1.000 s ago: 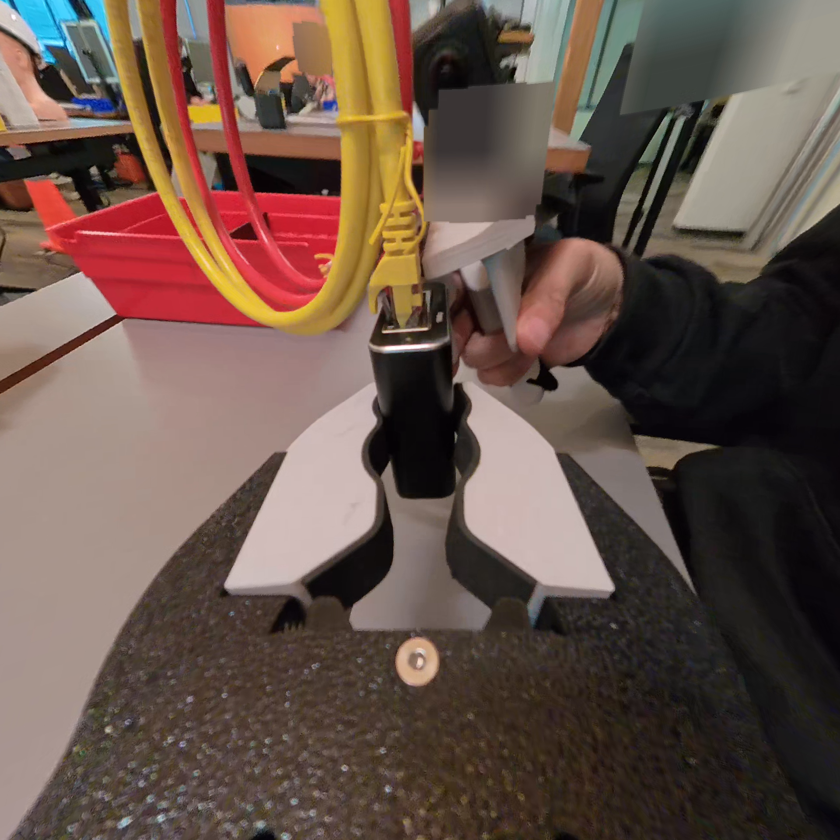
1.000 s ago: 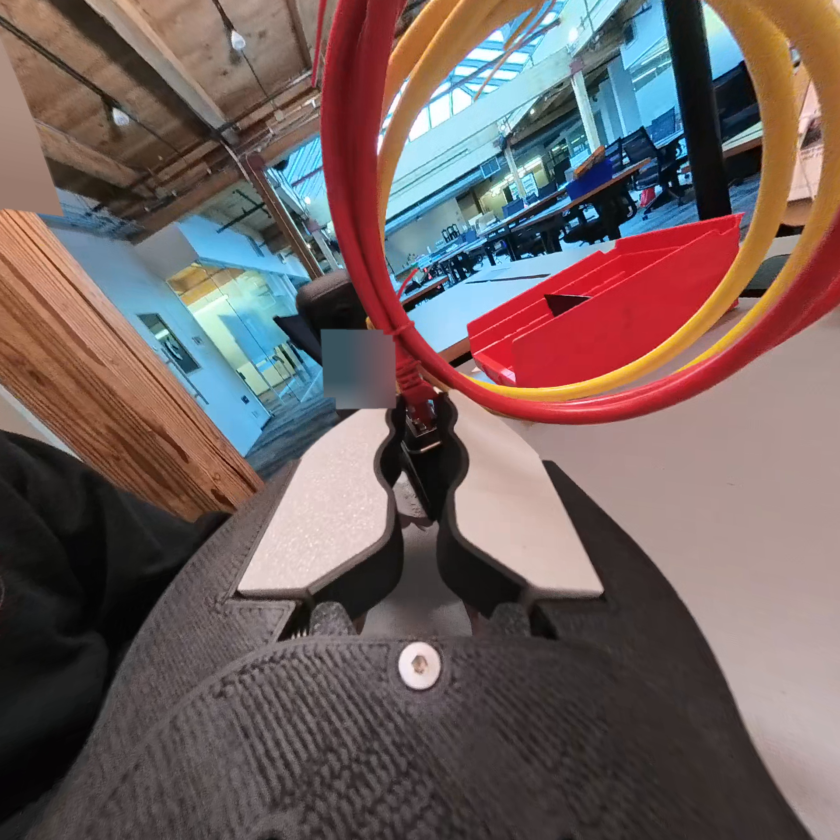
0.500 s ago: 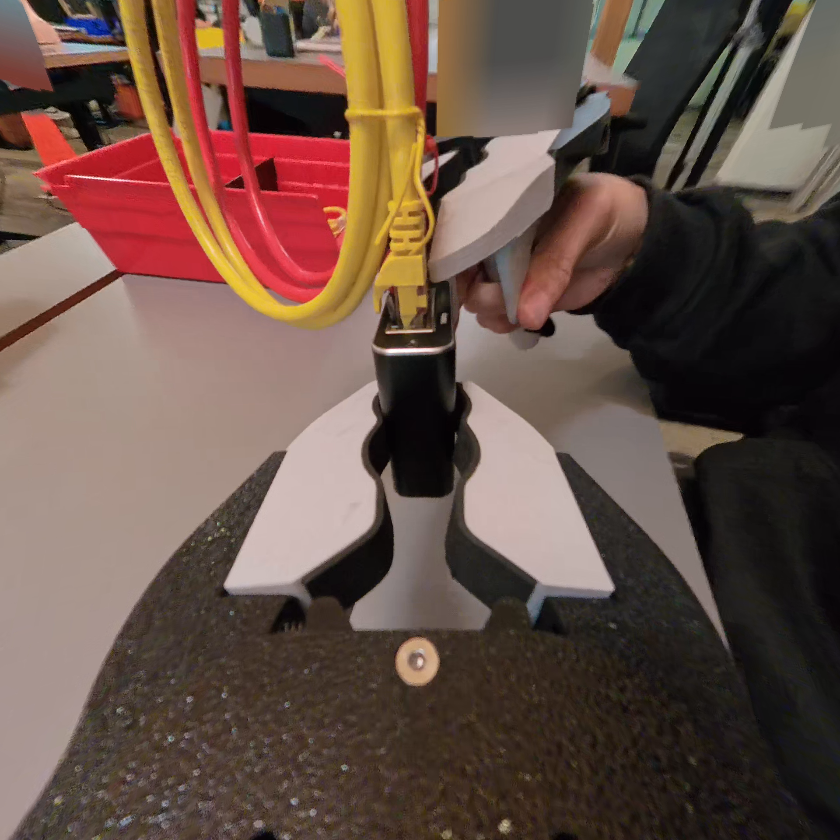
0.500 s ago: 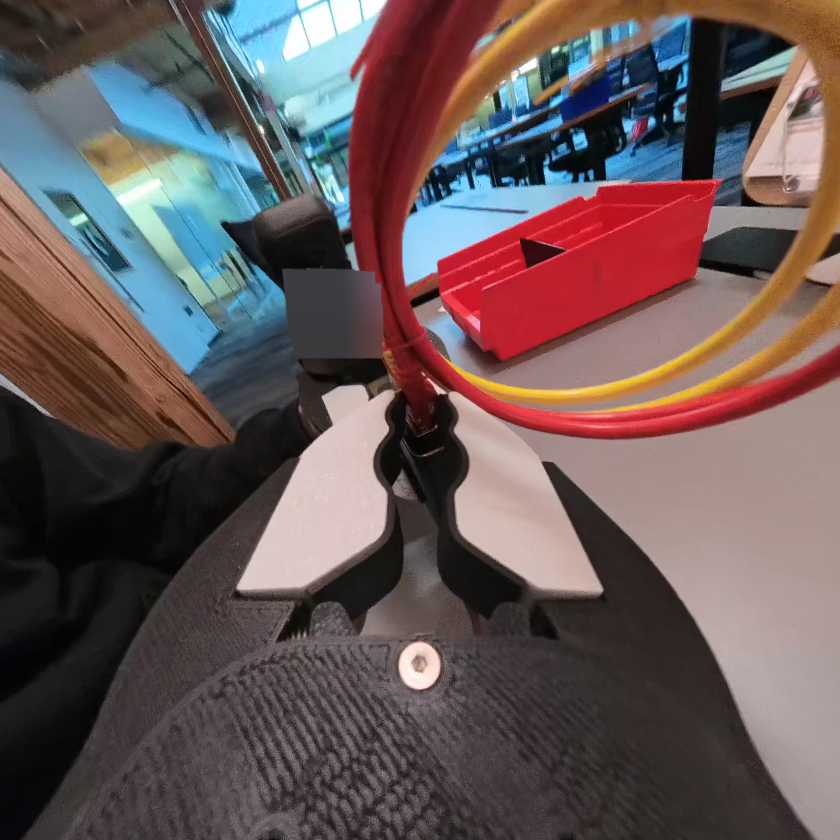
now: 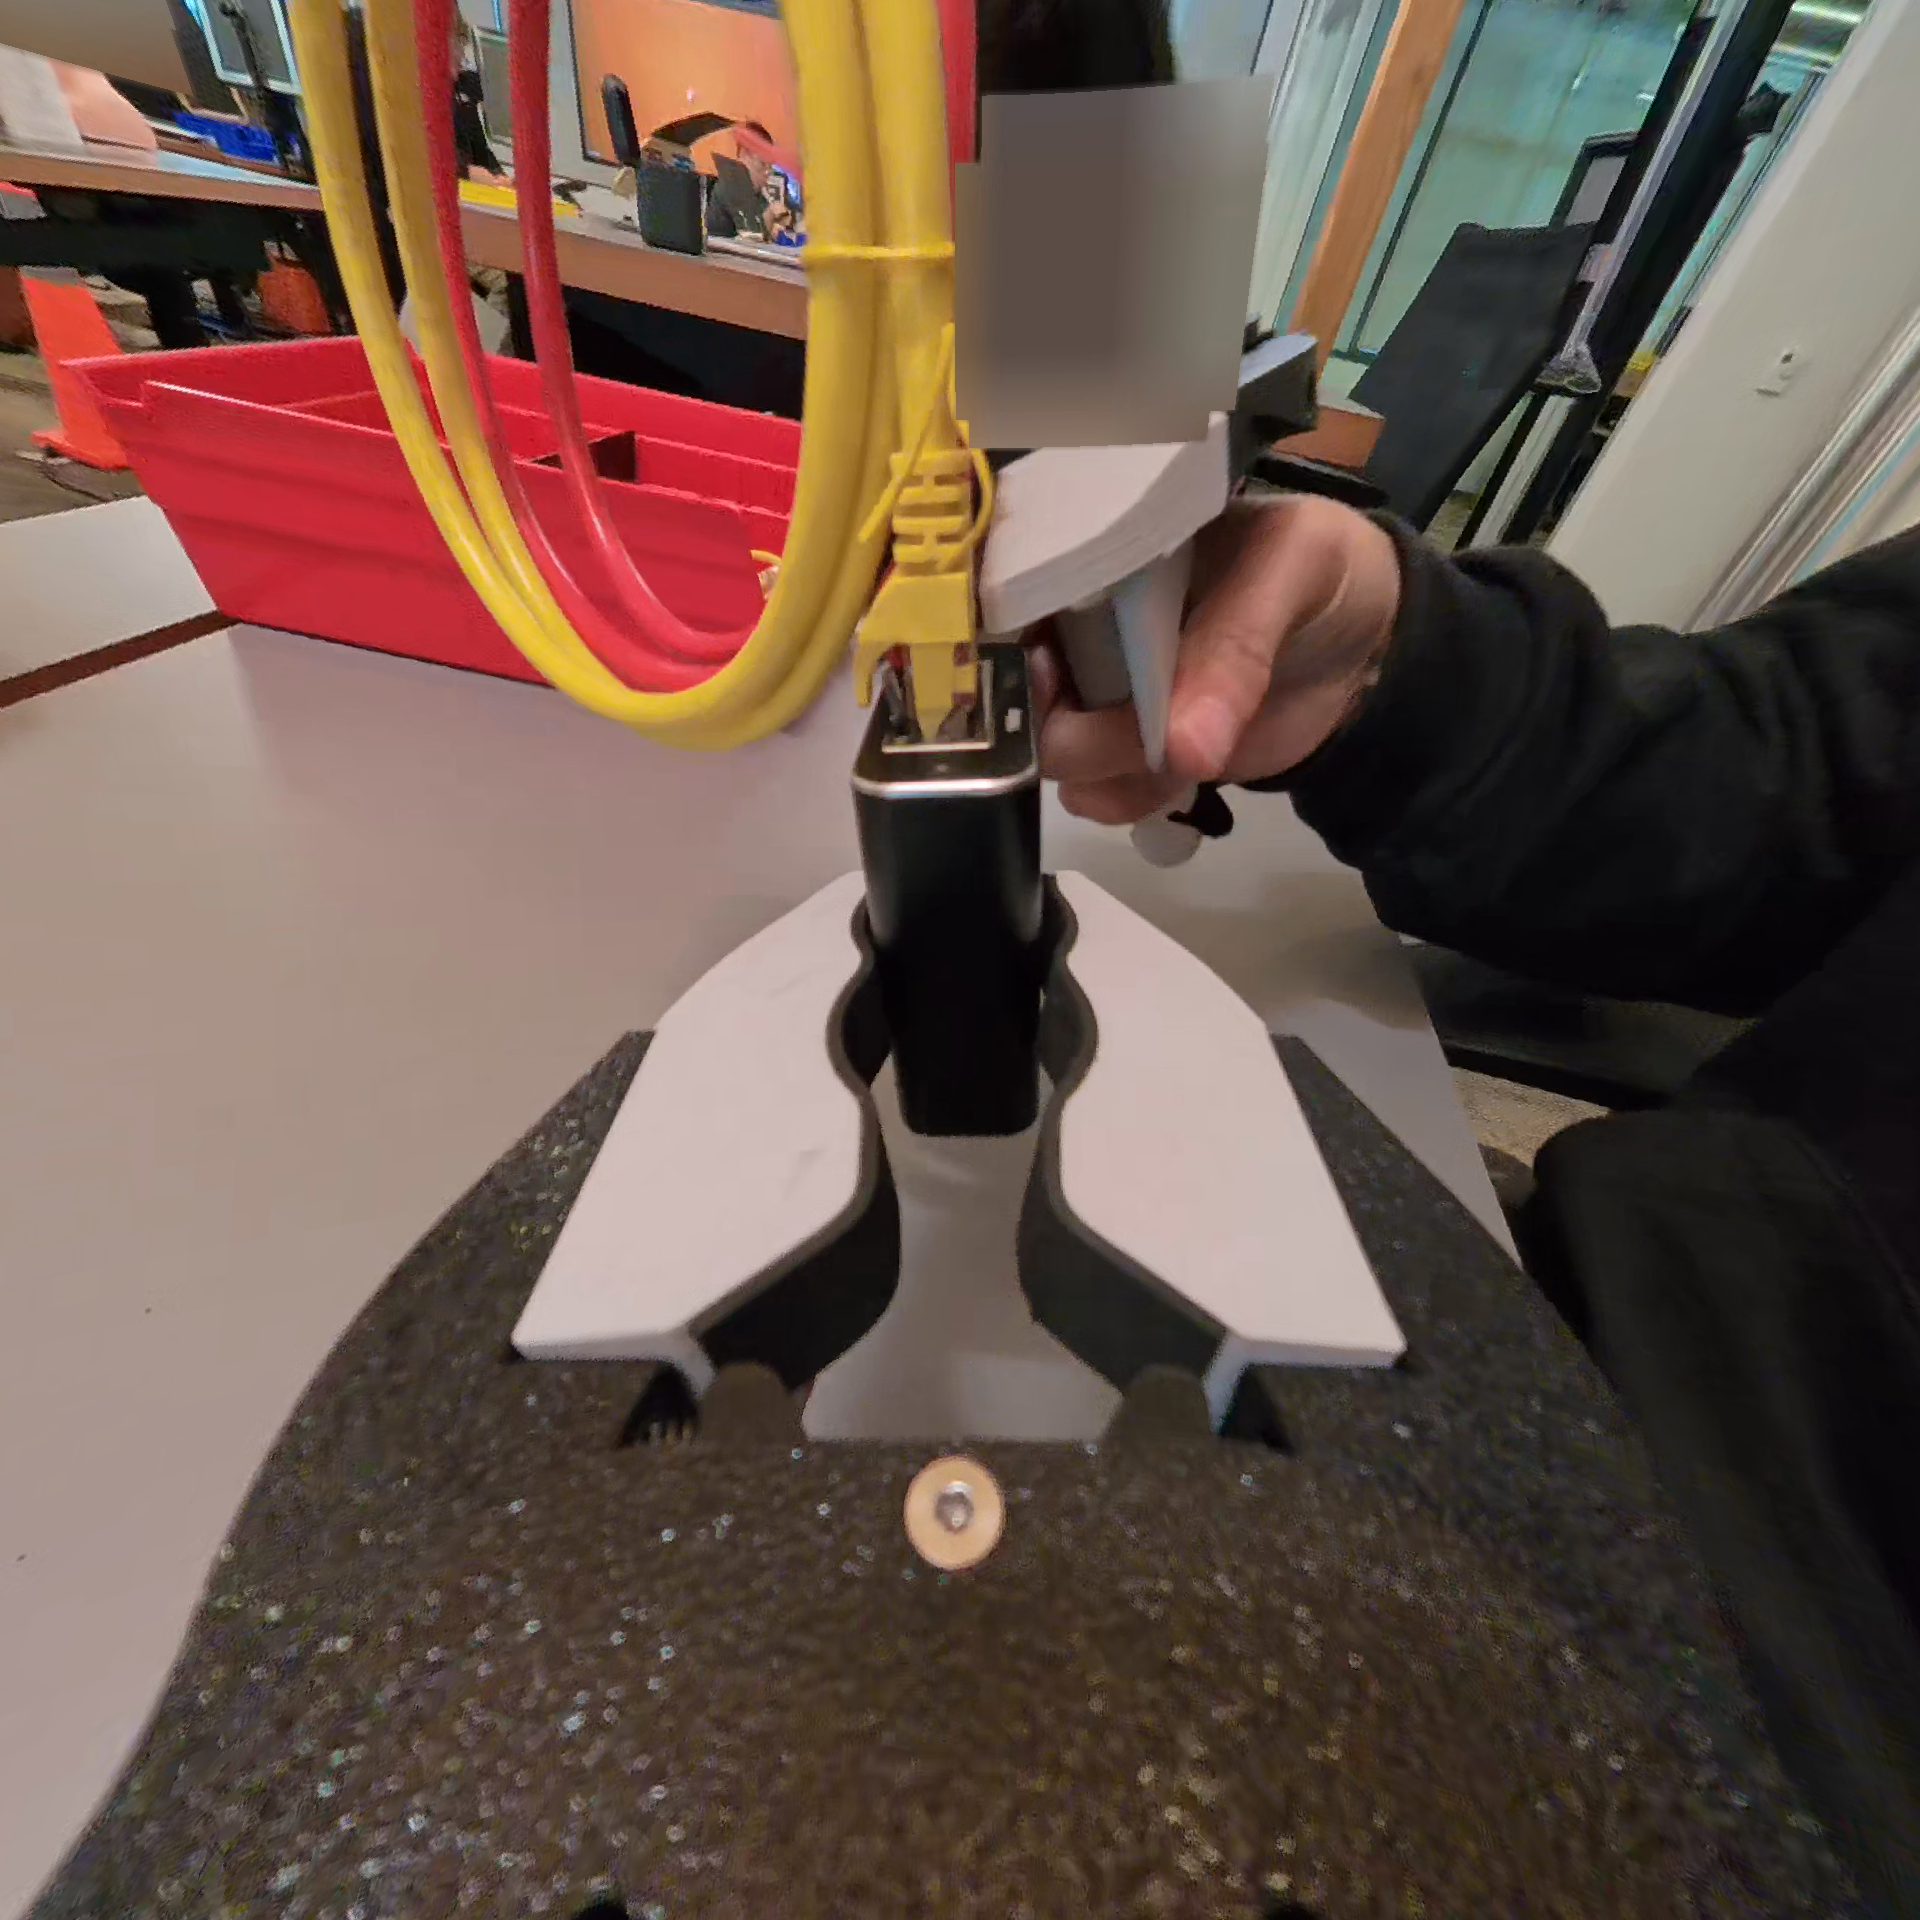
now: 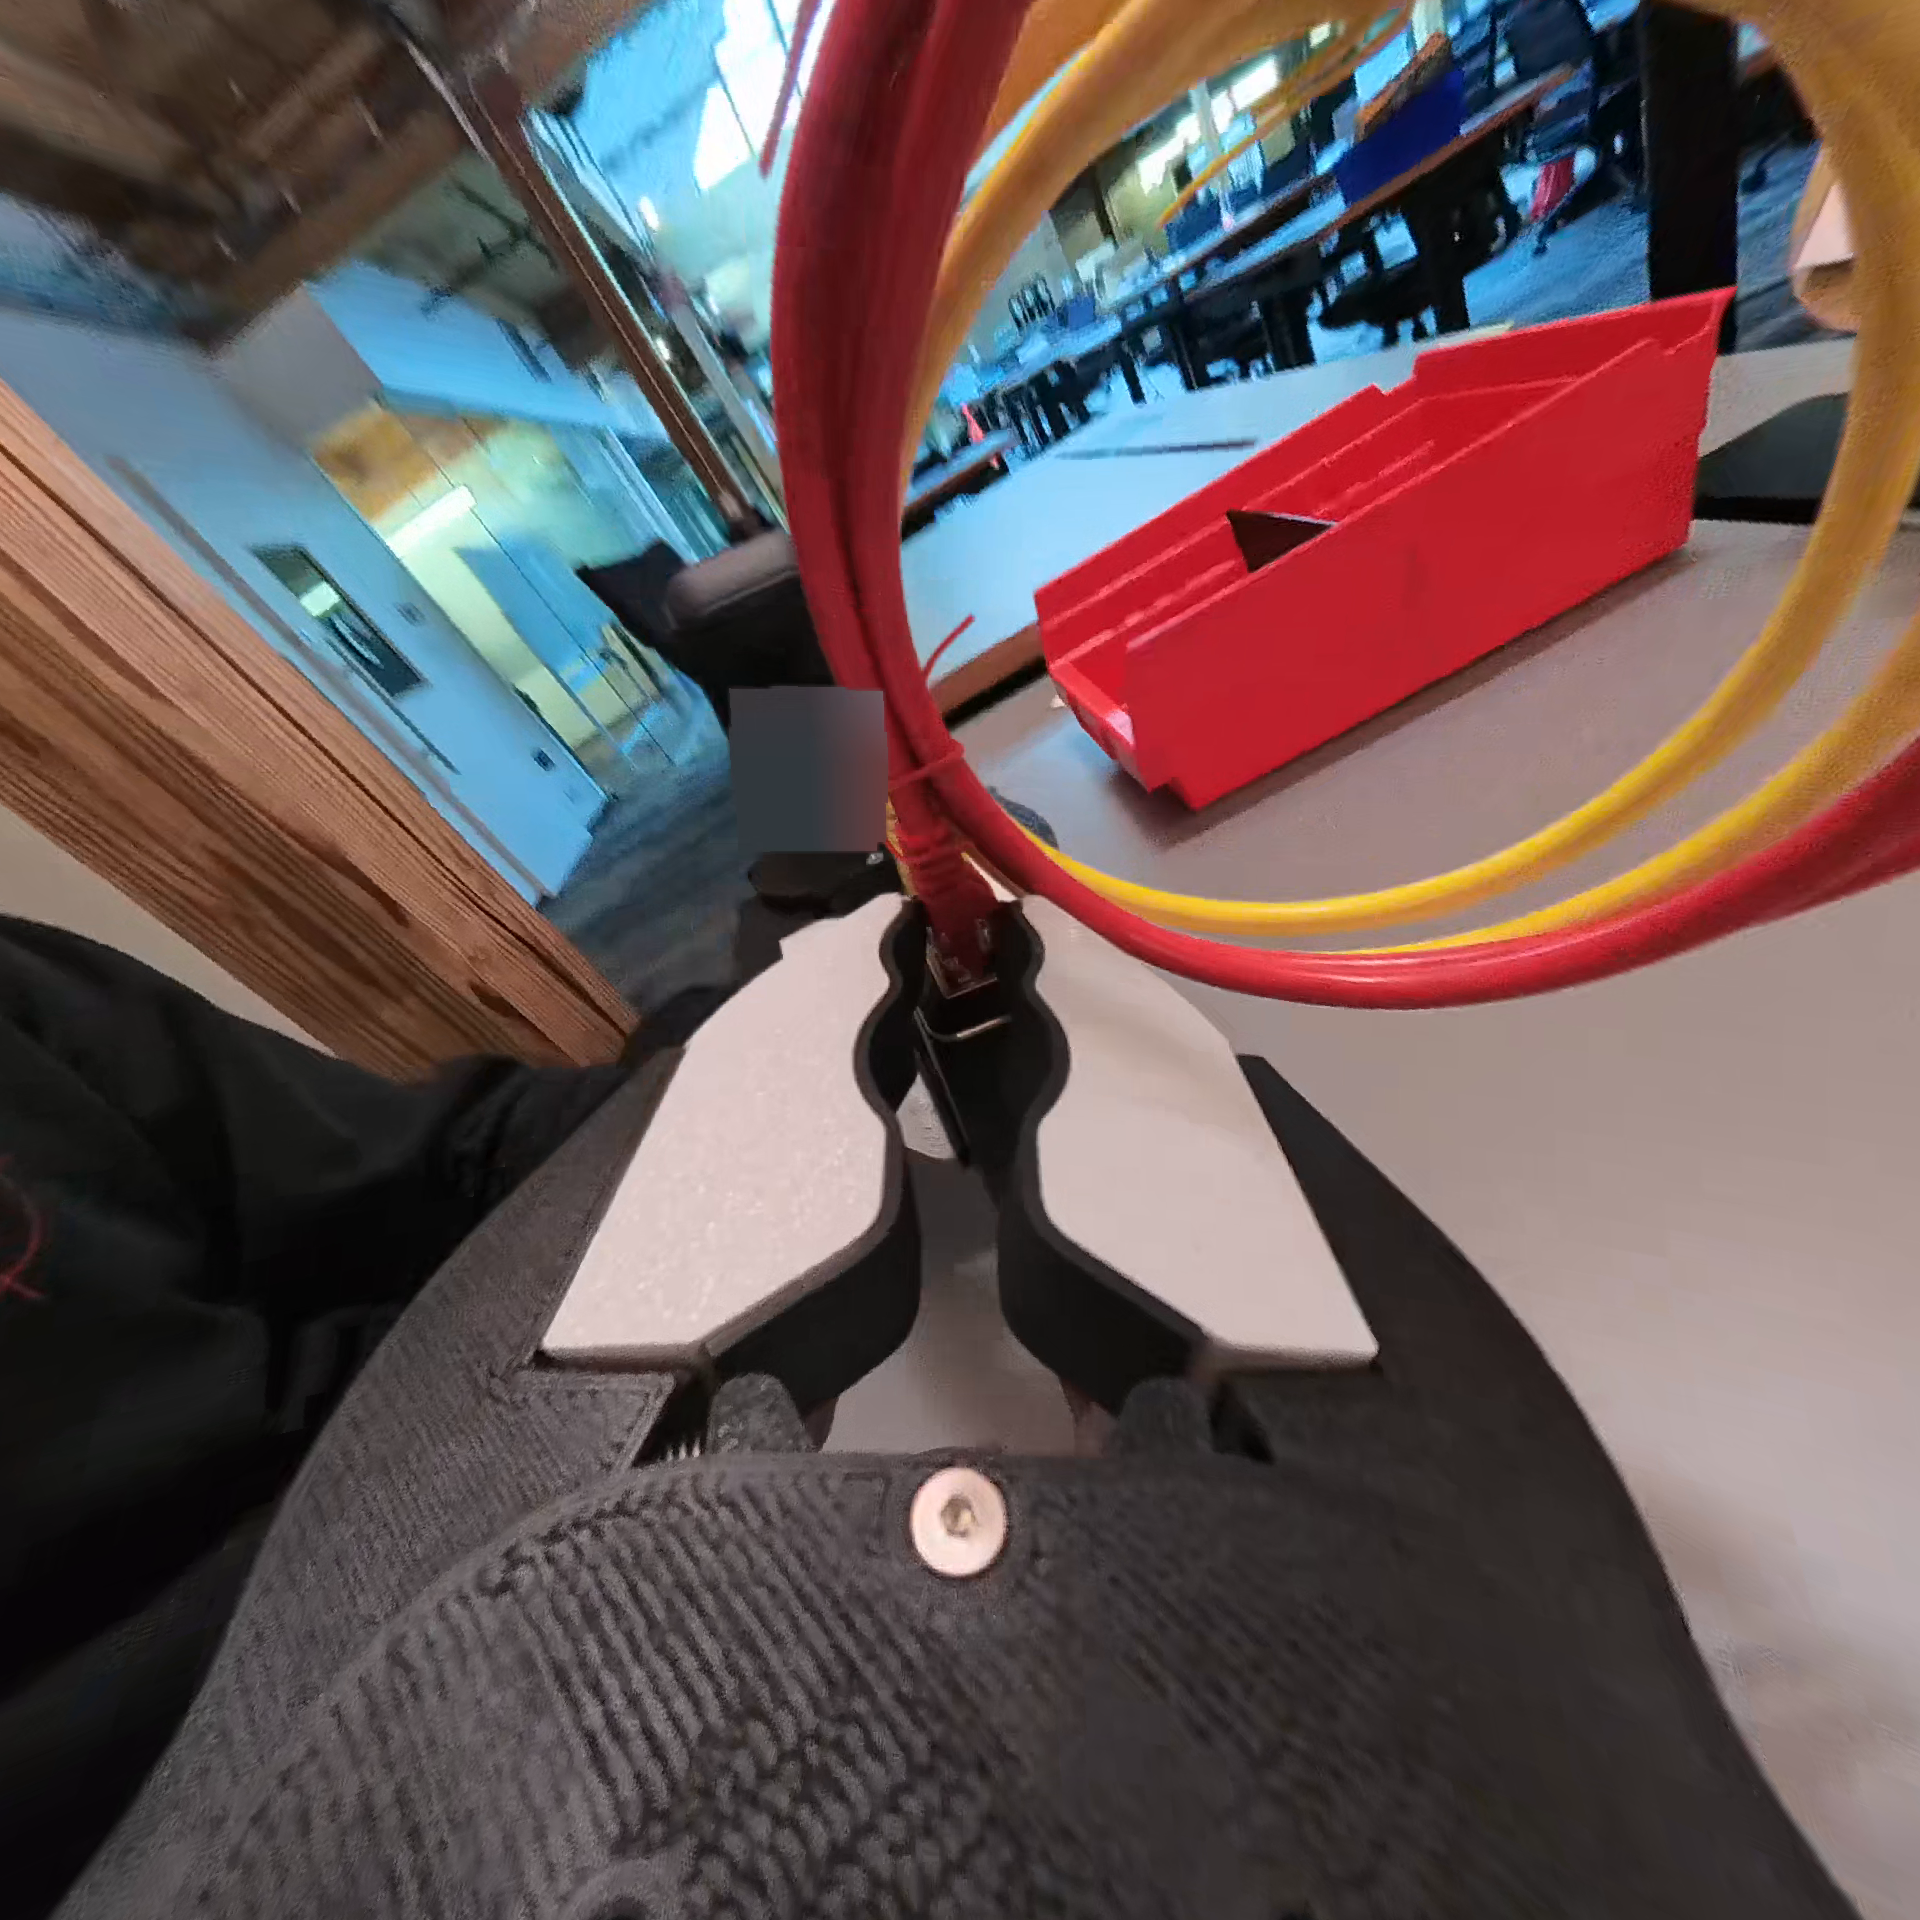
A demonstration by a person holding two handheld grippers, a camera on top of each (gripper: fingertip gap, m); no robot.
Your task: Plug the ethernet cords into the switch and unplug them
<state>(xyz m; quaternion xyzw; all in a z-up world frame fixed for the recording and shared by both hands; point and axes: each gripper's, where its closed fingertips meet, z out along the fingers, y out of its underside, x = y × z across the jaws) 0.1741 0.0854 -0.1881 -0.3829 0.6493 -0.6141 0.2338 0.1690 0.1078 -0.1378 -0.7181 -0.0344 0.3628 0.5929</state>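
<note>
Left wrist view: the left gripper [image 5: 956, 997] is clamped on a black rectangular switch with a silver rim [image 5: 948, 914], held upright between the padded fingers [image 5: 727, 1153]; the switch base is hidden in the finger gap. A yellow ethernet connector [image 5: 920, 634] sits in the port on the upper face. A coiled yellow cord [image 5: 457, 436] and a coiled red cord [image 5: 551, 416] rise toward 12 o'clock and are cut off by the top edge. At 1 o'clock the right gripper [image 5: 1101, 540] is partly covered by a blur patch; a hand [image 5: 1236, 665] in a black sleeve grips its handle.

Right wrist view: the right gripper [image 6: 961, 997] is closed narrowly around the red connector [image 6: 951, 883] (where it enters the switch [image 6: 961, 1023]); which of the two the pads touch cannot be told. Background at 10 o'clock is motion-blurred. A red plastic bin [image 6: 1382, 582] stands on the grey table [image 6: 1558, 1195] at 2 o'clock.
</note>
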